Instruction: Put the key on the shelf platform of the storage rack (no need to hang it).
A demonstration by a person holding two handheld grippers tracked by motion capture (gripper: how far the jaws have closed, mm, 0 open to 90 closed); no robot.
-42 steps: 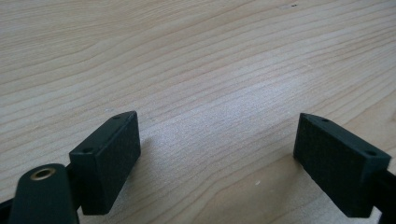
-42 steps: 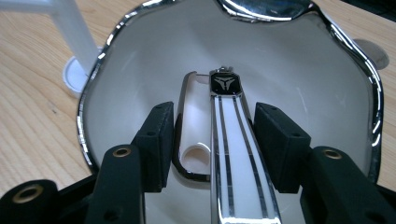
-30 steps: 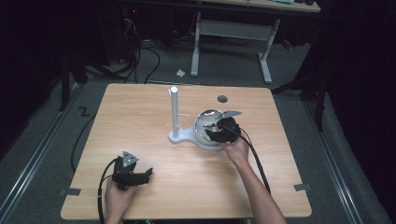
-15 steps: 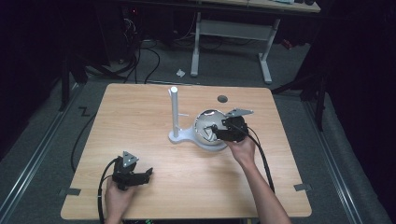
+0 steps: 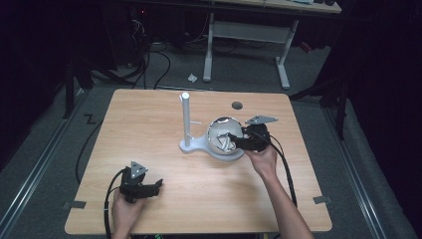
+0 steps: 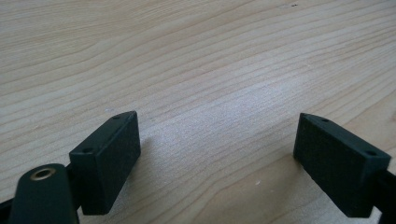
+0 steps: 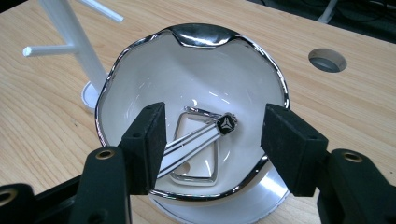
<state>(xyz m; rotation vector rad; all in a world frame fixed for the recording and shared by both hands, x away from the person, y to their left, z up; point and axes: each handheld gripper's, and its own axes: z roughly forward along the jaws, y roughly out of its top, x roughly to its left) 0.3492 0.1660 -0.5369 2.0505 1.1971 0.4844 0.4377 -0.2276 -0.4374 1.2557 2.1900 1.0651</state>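
Observation:
A white bowl with a wavy silver rim [image 5: 219, 128] stands on the round base of a white peg stand [image 5: 185, 119] mid-table. In the right gripper view the bowl [image 7: 196, 70] holds a silver square bangle [image 7: 196, 175] with a flat silver bar bearing a black emblem [image 7: 226, 123] lying across it. My right gripper [image 5: 235, 141] hovers at the bowl's right rim, open [image 7: 217, 140], its jaws on either side of the jewellery and touching nothing. My left gripper [image 5: 157, 185] rests near the table's front left, open [image 6: 215, 149] over bare wood.
The stand's thin pegs [image 7: 46, 49] stick out left of the bowl. A round cable hole [image 5: 237, 105] sits in the tabletop behind the bowl, also seen in the right gripper view [image 7: 328, 59]. Cables trail from both grippers toward the front edge.
My right gripper has shifted a little to the right, from over the bowl toward its right rim. The left gripper has stayed put.

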